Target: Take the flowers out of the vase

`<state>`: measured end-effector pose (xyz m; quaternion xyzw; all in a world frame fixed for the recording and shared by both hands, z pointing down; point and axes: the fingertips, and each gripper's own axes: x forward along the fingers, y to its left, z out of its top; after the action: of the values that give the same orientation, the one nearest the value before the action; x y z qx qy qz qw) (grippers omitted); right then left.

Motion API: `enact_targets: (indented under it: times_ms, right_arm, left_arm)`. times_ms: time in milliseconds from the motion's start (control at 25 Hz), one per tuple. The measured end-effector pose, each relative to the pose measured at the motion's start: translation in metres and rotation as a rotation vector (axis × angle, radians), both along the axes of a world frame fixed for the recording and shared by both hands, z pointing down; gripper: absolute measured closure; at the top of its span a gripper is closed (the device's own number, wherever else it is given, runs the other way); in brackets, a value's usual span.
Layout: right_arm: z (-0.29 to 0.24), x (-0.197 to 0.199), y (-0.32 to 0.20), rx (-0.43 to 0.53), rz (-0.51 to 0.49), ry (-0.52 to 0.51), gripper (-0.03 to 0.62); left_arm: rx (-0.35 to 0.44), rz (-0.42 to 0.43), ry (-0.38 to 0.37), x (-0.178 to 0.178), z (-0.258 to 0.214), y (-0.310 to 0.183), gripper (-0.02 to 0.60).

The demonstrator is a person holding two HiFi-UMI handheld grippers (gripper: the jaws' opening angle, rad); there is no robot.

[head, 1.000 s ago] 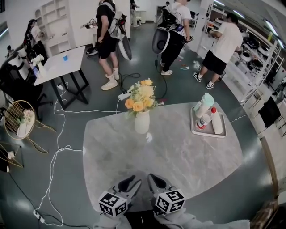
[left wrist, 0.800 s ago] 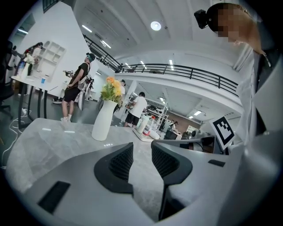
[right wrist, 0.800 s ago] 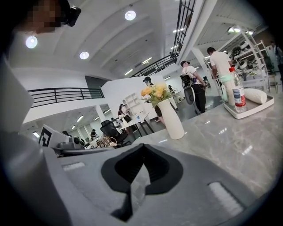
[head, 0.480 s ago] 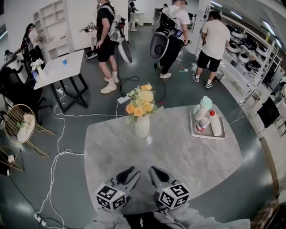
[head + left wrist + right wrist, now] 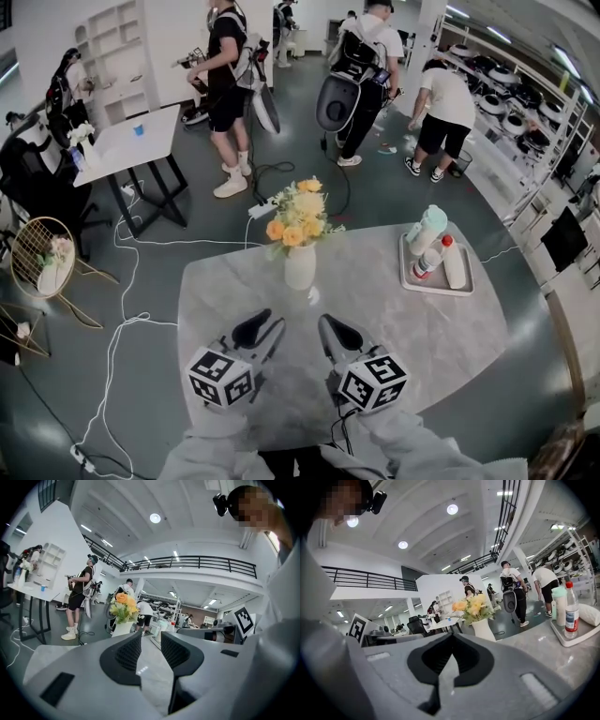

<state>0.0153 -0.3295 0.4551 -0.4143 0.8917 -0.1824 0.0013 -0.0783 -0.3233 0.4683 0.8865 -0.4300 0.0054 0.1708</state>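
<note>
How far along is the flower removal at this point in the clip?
Done: nothing; the flowers stand in the vase on the table. In hand: nothing; the left gripper, jaws slightly apart, and the right gripper, jaws together, are both empty, short of the vase. Left: reach, grip the flowers, lift them out.

The right gripper's [image 5: 451,637] black fingers [image 5: 429,660] touch at their tips, facing a white vase [image 5: 483,629] of yellow-orange flowers [image 5: 471,606] on the grey marble bench [image 5: 531,643].
</note>
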Motion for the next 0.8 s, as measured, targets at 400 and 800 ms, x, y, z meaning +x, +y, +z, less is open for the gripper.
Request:
enact_targets:
  times_ms: [400,800]
  right_arm:
    - [-0.026,0.013,-0.054,0.047,0.01,-0.021,0.594]
    - [-0.013,0.017,-0.088,0.017,0.013,-0.014,0.594]
  left_arm:
    - [0.02,-0.019,0.047,-0.007,-0.013,-0.057,0.451]
    - [0.054,-0.045,0.076,-0.007,-0.008,-0.103,0.449]
